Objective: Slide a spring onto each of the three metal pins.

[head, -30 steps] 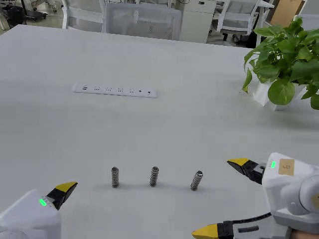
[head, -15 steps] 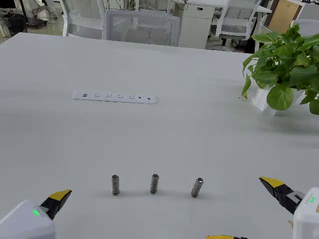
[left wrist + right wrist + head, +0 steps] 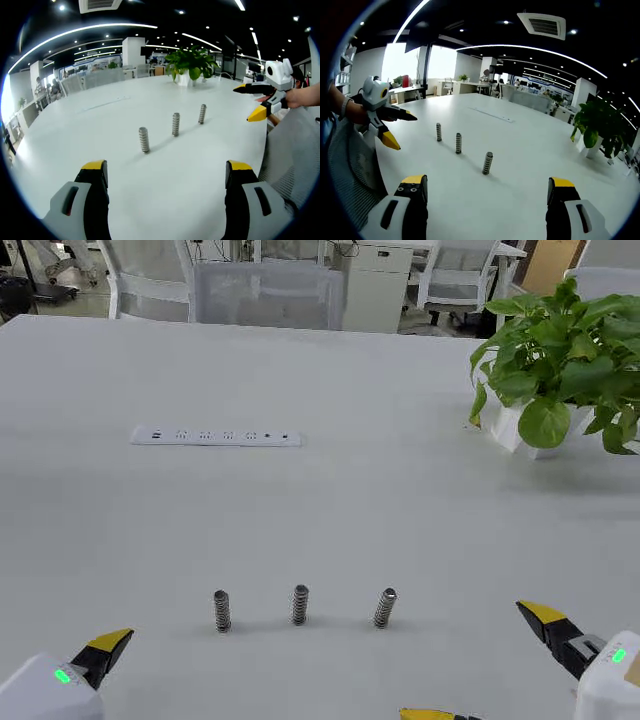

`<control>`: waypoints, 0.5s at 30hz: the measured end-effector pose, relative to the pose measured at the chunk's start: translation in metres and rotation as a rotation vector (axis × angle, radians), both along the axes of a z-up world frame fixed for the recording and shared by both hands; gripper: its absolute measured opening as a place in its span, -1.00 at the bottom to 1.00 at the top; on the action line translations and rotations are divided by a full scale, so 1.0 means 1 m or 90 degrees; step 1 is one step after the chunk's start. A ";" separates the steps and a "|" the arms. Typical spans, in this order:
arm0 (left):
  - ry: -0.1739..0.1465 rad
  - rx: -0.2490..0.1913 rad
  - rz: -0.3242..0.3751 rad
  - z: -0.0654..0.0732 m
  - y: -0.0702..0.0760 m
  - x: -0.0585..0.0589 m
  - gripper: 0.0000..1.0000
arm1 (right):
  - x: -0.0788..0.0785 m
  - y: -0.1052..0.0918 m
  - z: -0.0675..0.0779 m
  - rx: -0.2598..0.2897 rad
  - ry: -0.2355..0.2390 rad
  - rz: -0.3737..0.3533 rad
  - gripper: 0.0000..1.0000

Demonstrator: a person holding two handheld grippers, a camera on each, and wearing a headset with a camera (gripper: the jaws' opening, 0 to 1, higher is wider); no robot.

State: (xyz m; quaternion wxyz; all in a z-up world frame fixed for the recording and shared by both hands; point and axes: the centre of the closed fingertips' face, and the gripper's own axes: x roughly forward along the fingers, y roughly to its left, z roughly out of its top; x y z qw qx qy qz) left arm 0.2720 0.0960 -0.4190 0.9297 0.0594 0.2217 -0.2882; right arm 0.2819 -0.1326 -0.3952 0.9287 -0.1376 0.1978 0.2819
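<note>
The broad matte tabletop (image 3: 400, 510) was a plain pale grey. Against it, the three ribbed metal coil springs (image 3: 300, 604) were silvery steel, banded with fine light and dark rings. The long flat plastic power strip (image 3: 215, 436) was white with small dark marks. The leafy potted plant (image 3: 560, 350) was bright green, and its angular pot (image 3: 505, 428) was white. The left gripper (image 3: 166, 167) and right gripper (image 3: 487, 182) had white bodies, black jaws and yellow tips, and each showed a small green light (image 3: 62, 676).
</note>
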 end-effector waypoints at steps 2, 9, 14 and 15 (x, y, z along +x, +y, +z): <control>0.006 -0.002 0.000 -0.002 0.000 -0.001 0.94 | 0.000 -0.003 -0.004 0.013 0.018 -0.012 0.99; 0.008 -0.006 0.007 -0.003 0.002 -0.002 0.94 | -0.008 0.008 -0.015 -0.011 0.033 0.021 0.99; 0.010 -0.011 0.013 -0.005 0.004 -0.001 0.94 | -0.009 0.008 -0.013 -0.007 0.032 0.023 0.99; 0.008 -0.011 0.016 -0.004 0.005 -0.001 0.94 | -0.009 0.008 -0.014 -0.003 0.034 0.022 0.99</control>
